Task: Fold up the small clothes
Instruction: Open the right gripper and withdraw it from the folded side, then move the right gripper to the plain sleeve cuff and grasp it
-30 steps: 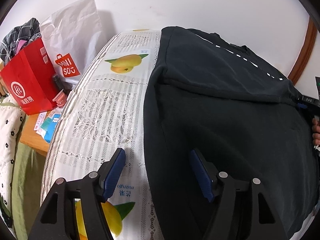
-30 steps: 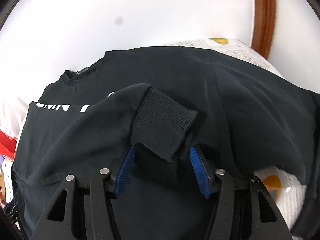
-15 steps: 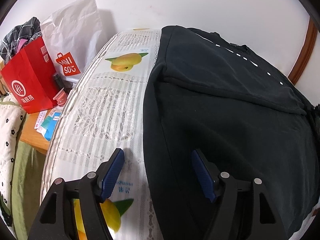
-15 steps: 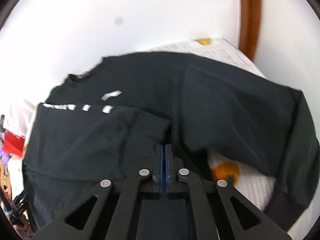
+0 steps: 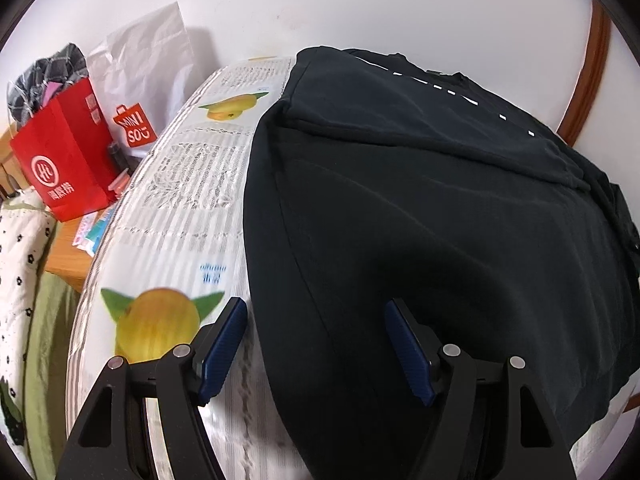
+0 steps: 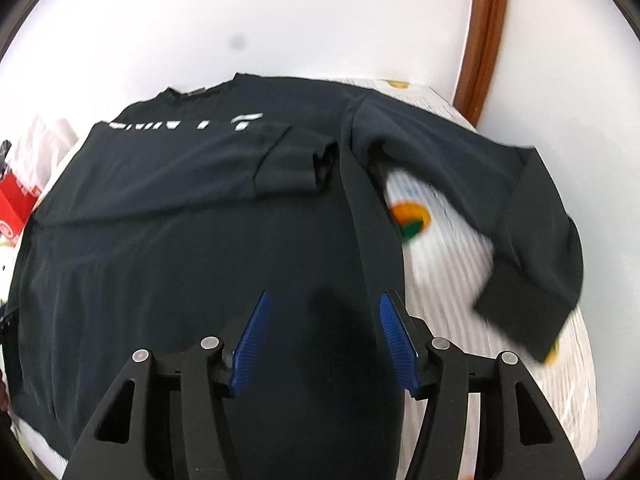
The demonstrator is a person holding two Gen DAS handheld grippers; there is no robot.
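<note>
A black long-sleeved sweatshirt (image 6: 192, 240) with white lettering lies flat on a table under a white cloth (image 5: 192, 184) printed with yellow fruit. Its left sleeve (image 6: 280, 164) is folded across the chest. The other sleeve (image 6: 532, 232) lies spread out to the right on the cloth. My right gripper (image 6: 322, 332) hovers above the body near its right side seam, its jaws opening with nothing gripped. My left gripper (image 5: 316, 340) is open over the sweatshirt's left edge (image 5: 260, 264), one finger above the cloth and one above the garment (image 5: 440, 220).
A red paper bag (image 5: 60, 160) and a white shopping bag (image 5: 144, 76) stand beyond the table's left edge, with small items on a wooden surface (image 5: 68, 260). A white wall lies behind, with a brown wooden frame (image 6: 480, 40) at the right.
The right gripper let go of the sleeve cuff, shut empty, then opened again while pulling back toward the right seam. The folded sleeve now rests on the chest. The left gripper slid back along the left edge.
</note>
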